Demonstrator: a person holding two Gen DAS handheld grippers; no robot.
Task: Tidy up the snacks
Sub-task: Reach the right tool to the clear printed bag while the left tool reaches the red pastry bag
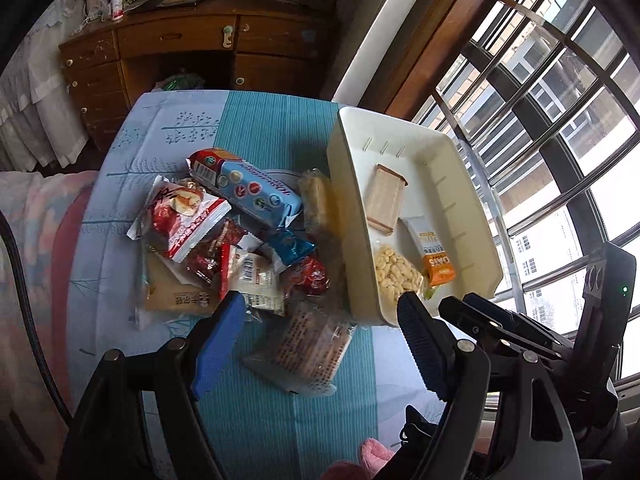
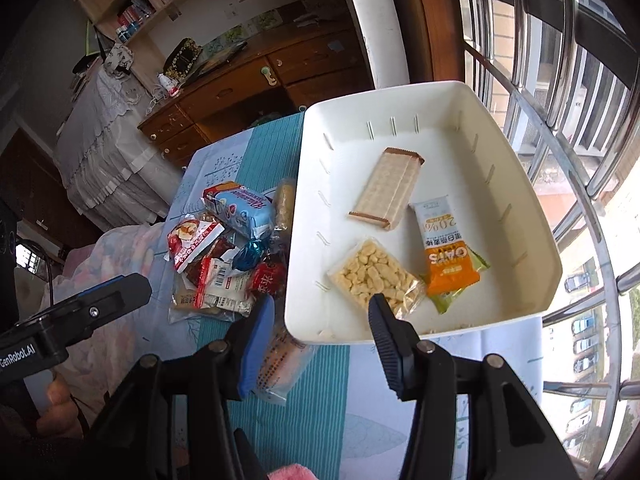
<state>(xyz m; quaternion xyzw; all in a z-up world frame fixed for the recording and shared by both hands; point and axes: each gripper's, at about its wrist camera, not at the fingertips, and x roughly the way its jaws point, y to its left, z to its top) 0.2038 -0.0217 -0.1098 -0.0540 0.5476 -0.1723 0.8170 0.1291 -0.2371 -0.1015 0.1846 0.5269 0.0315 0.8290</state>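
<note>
Where bin (image 2: 532, 208) ends — bare cloth (image 2: 400, 412)

Bin (image 2: 536, 216): I see it right of the snack pile (image 2: 228, 256), on the table (image 2: 288, 420).
In bin: 3 packets; wafer bar (image 2: 386, 188) behind, peanut pack (image 2: 372, 276) left of oat bar (image 2: 446, 248).

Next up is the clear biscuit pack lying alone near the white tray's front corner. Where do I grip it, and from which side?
Probably grip the clear biscuit pack across its short width at mid-length, coming from above. It lies flat on the striped cloth, apart from the snack pile, with both long edges free. The left tool hangs open over it.
</note>
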